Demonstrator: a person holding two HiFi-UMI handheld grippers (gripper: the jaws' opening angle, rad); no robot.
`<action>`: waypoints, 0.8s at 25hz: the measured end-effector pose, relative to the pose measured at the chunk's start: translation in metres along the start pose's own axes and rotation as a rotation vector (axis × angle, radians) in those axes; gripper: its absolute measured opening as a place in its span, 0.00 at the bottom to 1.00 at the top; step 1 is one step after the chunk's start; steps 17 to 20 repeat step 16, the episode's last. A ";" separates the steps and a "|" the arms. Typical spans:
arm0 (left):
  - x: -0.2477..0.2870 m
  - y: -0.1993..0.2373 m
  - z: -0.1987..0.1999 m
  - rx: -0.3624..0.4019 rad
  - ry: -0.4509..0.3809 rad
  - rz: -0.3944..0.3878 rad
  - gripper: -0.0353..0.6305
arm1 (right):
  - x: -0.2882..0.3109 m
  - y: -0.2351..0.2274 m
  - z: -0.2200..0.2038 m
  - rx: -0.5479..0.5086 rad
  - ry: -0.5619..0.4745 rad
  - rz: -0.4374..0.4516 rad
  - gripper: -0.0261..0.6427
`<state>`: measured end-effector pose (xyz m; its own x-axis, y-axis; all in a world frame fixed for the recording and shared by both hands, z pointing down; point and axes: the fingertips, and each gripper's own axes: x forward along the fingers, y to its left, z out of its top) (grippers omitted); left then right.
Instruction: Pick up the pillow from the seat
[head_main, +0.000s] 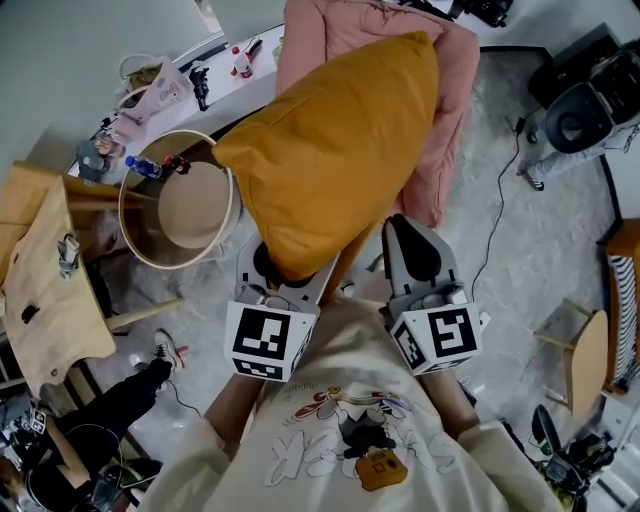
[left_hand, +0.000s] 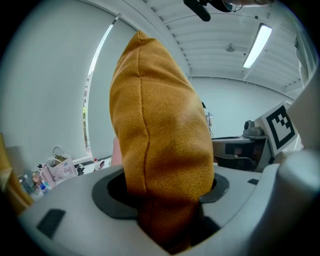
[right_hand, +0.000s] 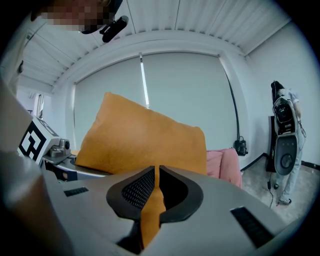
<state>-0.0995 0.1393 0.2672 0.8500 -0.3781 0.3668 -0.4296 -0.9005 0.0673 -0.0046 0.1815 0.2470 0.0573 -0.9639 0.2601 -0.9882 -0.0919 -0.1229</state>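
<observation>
A: Where is the pillow (head_main: 335, 150) right now?

B: It is up in front of the person, held between the 2 tongs, with its far end over the pink seat (head_main: 455, 80). The head view does not show whether that end touches the cushion. Judging by the right gripper view, it hangs free.

A: And the grips?

B: The left tongs (left_hand: 165, 195) stand about half apart, clamped on a thick, bunched corner at the pillow's near end. The right tongs (right_hand: 156, 189) are almost together and pinch only a thin fold of the cover.

A: So how should the lift go?

B: I'd raise both hands together and level, letting the left grip carry the weight. A tug or twist on the right could pull that thin fold out. Then draw the pillow near, away from the seat back.

A: What does it look like?

B: It is plump and roughly square, with a mustard-orange, suede-like cover and a seam along the edge. It looks soft, so I'd expect it to sag and crease wherever it is gripped.
</observation>
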 end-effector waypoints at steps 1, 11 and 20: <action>-0.001 0.000 0.000 -0.001 -0.002 0.002 0.52 | -0.001 0.000 -0.001 0.000 0.003 0.000 0.11; -0.002 0.003 -0.001 -0.005 -0.009 -0.002 0.52 | 0.000 -0.001 -0.005 -0.004 0.011 -0.013 0.11; 0.002 0.002 -0.001 -0.007 0.004 -0.014 0.52 | -0.001 -0.004 -0.003 0.012 0.006 -0.025 0.08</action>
